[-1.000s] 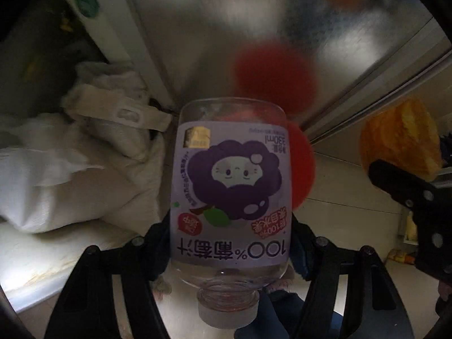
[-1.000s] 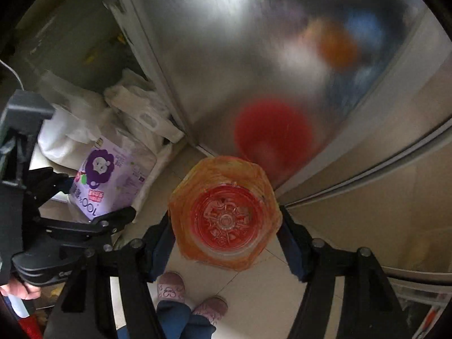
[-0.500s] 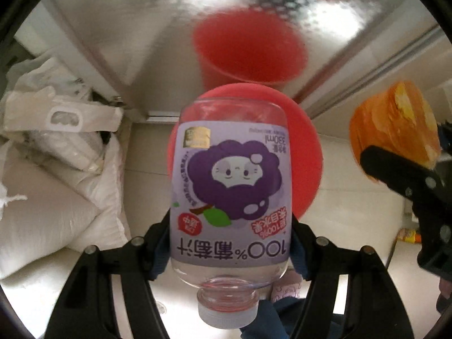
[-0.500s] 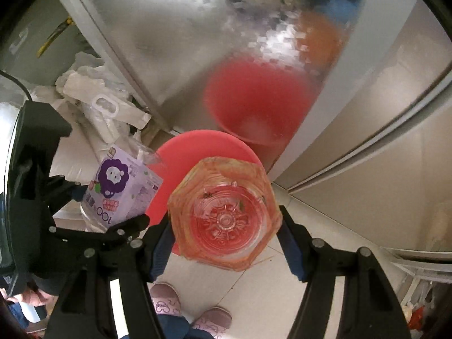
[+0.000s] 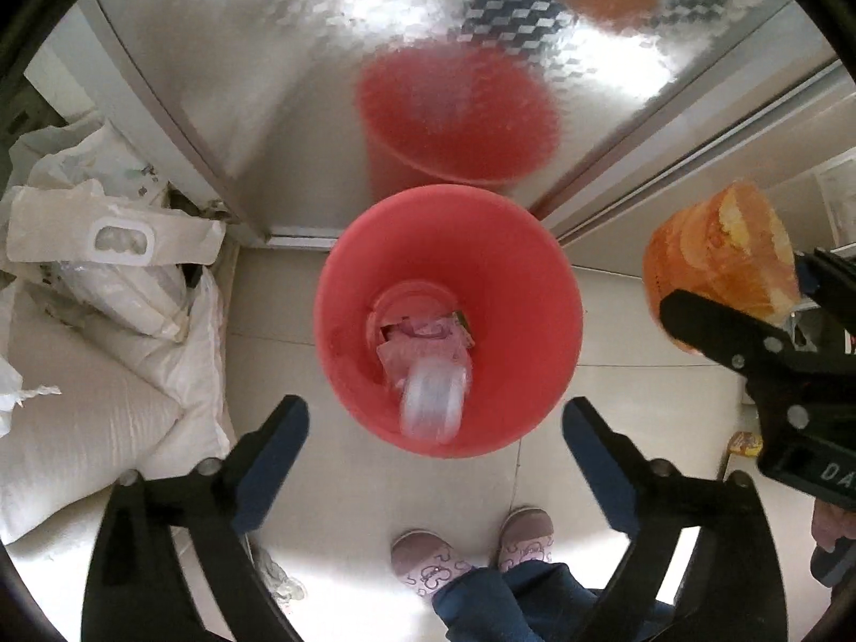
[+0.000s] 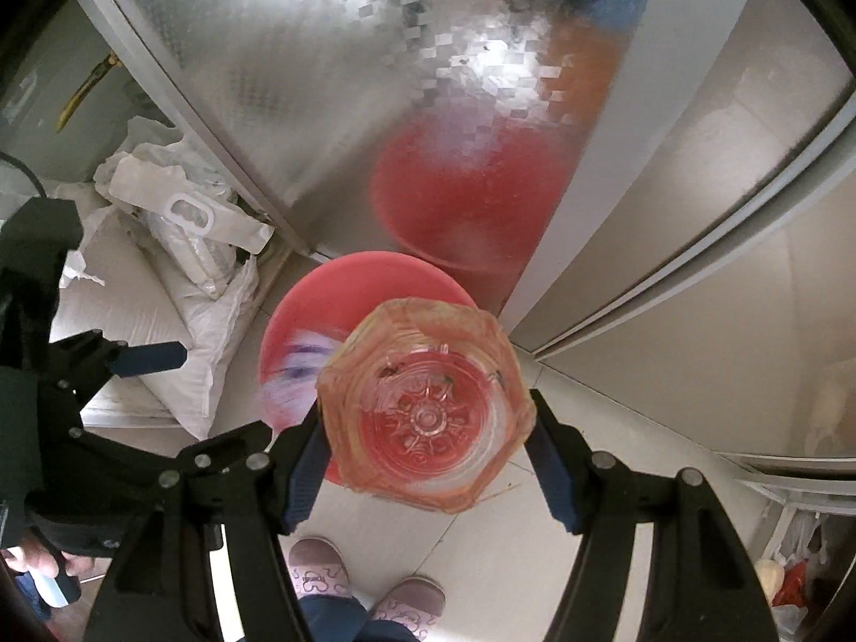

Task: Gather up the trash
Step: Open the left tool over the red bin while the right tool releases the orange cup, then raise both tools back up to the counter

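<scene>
A red trash bin (image 5: 513, 294) stands on the tiled floor below both grippers; it also shows in the right wrist view (image 6: 299, 310). My left gripper (image 5: 434, 428) is open and empty above the bin's near rim. The purple-labelled grape juice bottle (image 5: 430, 396) is blurred, falling inside the bin; it shows as a purple-white blur in the right wrist view (image 6: 297, 374). My right gripper (image 6: 428, 433) is shut on an orange-labelled clear bottle (image 6: 422, 406), held bottom-forward above the bin's right side; this bottle shows at the right of the left wrist view (image 5: 717, 262).
White sacks and plastic bags (image 5: 107, 331) lie left of the bin. A frosted glass sliding door (image 5: 374, 53) stands behind it, with a red tub (image 5: 455, 117) showing through. The person's slippers (image 5: 471, 551) are on the floor below.
My left gripper has opened and let go of the grape juice bottle, which is dropping into the red bin. Both grippers have moved over the bin. The right still holds the orange bottle.
</scene>
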A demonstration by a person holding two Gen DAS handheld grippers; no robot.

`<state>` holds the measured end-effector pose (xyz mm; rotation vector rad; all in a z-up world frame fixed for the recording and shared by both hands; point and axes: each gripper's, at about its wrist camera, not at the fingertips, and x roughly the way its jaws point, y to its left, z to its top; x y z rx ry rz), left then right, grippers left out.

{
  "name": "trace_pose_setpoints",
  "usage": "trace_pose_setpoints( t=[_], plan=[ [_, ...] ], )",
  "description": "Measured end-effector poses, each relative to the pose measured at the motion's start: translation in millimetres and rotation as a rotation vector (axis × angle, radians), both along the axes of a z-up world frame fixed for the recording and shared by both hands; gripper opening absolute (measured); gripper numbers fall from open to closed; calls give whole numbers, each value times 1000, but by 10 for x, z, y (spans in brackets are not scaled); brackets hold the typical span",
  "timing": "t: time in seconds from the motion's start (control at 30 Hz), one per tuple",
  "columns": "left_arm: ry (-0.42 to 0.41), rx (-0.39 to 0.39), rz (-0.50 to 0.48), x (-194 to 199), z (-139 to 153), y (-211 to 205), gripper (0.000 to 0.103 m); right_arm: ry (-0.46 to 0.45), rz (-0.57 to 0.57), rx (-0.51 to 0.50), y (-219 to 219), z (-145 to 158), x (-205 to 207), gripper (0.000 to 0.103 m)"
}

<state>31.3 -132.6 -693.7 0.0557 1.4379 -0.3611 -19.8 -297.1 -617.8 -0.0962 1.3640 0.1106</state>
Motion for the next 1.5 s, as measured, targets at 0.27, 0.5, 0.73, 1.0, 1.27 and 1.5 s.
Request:
trace_pose_setpoints(
  t=[0.27, 0.5, 0.73, 1.0, 1.27, 1.5],
  plan=[
    [-4, 13, 18, -19, 38, 204, 103, 33, -3, 8, 57, -96, 23, 65],
    [-6, 52, 31, -9, -28, 354, 103, 65, 20, 3, 229, -350, 54, 65],
    [-17, 77, 40, -39, 13, 421, 103, 90, 41, 3, 281, -439, 62, 89],
    [-42, 100, 69, -174, 438, 441, 103, 66, 48, 9, 238, -156, -44, 103],
    [-106, 109, 108, -527, 1743, 352, 103, -1, 74, 25, 160, 959, -299, 103],
    [-149, 73, 164, -858, 3078, 293, 103, -86, 93, 32, 96, 2401, -598, 103]
  ],
)
